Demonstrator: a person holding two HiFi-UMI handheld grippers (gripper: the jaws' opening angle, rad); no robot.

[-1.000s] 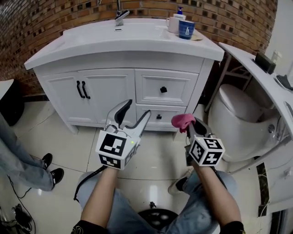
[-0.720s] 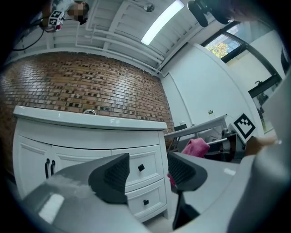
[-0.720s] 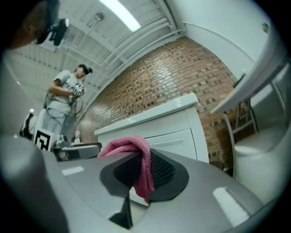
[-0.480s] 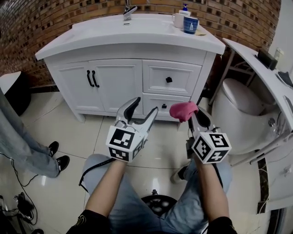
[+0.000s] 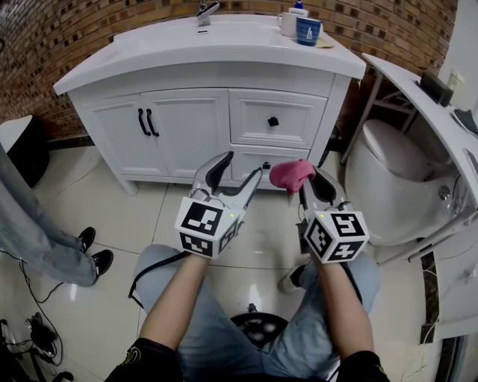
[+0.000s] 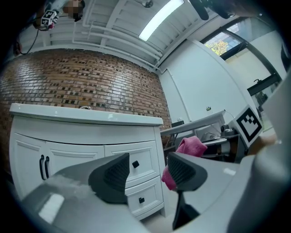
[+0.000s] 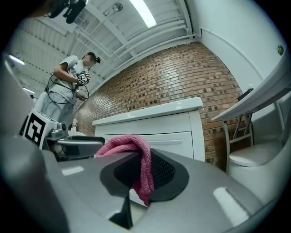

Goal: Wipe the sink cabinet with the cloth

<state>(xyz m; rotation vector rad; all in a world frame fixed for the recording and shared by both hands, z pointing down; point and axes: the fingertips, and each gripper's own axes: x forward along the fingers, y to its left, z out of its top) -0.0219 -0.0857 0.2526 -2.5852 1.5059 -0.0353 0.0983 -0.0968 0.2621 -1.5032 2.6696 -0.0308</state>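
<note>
The white sink cabinet (image 5: 216, 112) stands against the brick wall, with two doors at the left and two drawers at the right; it also shows as the cabinet (image 6: 82, 150) and the cabinet (image 7: 159, 129). My right gripper (image 5: 308, 183) is shut on a pink cloth (image 5: 291, 174), held in the air a short way in front of the lower drawer. The cloth (image 7: 136, 157) hangs over and between the jaws. My left gripper (image 5: 233, 170) is open and empty, beside the right one, pointing at the drawers. The cloth (image 6: 188, 148) shows just past its right jaw.
A white toilet (image 5: 392, 183) stands right of the cabinet under a slanted white panel (image 5: 418, 112). On the countertop sit a blue cup (image 5: 307, 30) and a tap (image 5: 205, 10). A person's legs and black shoes (image 5: 86, 254) are at the left. Cables lie on the floor at lower left.
Both grippers have drifted slightly left and nearer the cabinet front, which now sits lower in the head view. The right gripper still holds the cloth; the left stays open.
</note>
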